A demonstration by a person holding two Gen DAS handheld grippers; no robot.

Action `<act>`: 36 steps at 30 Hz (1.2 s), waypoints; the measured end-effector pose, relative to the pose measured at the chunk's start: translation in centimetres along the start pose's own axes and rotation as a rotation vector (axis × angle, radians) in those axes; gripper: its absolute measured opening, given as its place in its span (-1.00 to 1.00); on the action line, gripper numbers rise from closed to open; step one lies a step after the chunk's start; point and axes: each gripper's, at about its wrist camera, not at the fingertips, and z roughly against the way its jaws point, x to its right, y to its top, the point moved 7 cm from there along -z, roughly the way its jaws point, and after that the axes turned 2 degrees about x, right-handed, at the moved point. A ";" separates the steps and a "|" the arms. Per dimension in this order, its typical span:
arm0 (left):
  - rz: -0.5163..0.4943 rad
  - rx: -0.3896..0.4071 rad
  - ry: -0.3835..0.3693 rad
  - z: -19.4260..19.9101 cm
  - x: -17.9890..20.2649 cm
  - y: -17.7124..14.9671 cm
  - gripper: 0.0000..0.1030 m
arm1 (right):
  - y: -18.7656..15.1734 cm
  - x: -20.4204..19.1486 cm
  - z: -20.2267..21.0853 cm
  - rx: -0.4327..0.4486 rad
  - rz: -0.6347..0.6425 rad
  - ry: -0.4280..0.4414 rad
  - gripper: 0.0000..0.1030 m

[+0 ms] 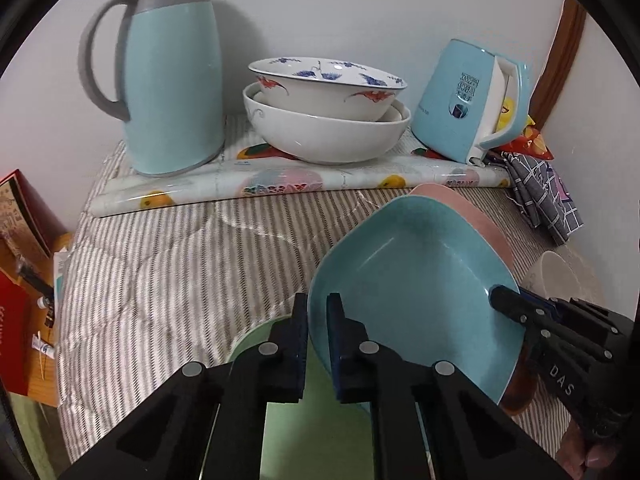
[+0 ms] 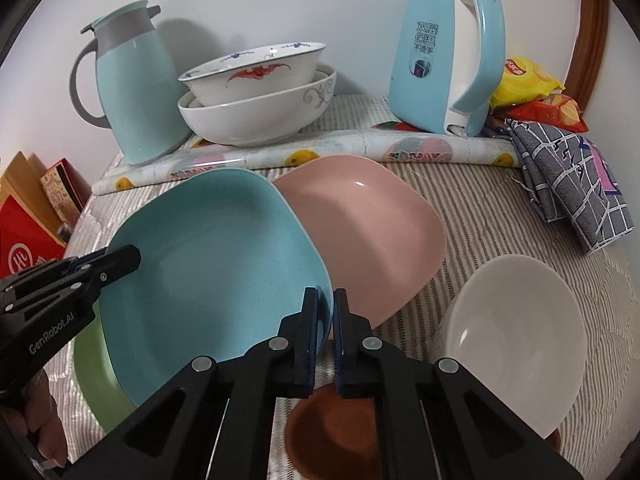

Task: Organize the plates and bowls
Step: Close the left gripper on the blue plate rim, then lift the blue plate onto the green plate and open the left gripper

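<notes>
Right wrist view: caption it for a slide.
Both claws, right and left, clamp opposite rims of the blue square plate, beside a pink plate.

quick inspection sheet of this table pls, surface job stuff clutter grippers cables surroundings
surface: striped cloth, with a rolled fruit-print mat at the back
job's things: blue plate held tilted over green plate; pink plate, white bowl, brown dish; two stacked bowls
clutter: thermos jug, kettle, snack bags, folded checked cloth
grippers: left gripper and right gripper each shut on the blue plate's rim
cables: nothing seen
surroundings: white wall, boxes at left
</notes>
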 end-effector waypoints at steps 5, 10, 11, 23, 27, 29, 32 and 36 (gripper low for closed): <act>0.035 0.013 0.022 1.8 -1.8 -0.7 -0.81 | 0.1 -1.8 0.8 0.021 0.027 0.023 -0.88; 0.070 0.011 0.047 3.0 -3.5 -2.0 -0.81 | -0.5 -3.7 1.0 0.023 0.048 0.046 -0.89; 0.074 0.010 0.049 3.1 -3.7 -2.3 -0.81 | -0.7 -3.9 1.0 0.022 0.051 0.049 -0.89; 0.109 -0.015 0.029 3.6 -5.2 -4.9 -0.81 | -2.4 -5.7 0.8 0.005 0.079 0.044 -0.88; 0.118 -0.027 0.014 3.6 -5.3 -5.5 -0.81 | -3.0 -5.9 0.5 -0.017 0.096 0.034 -0.87; 0.121 -0.035 0.012 3.6 -5.5 -5.9 -0.81 | -3.2 -6.1 0.4 -0.023 0.102 0.036 -0.86; 0.131 -0.044 0.018 3.7 -5.9 -6.5 -0.81 | -3.4 -6.5 0.1 -0.032 0.114 0.037 -0.86; 0.140 -0.051 0.001 3.9 -6.1 -6.9 -0.81 | -3.6 -6.8 -0.1 -0.040 0.124 0.030 -0.83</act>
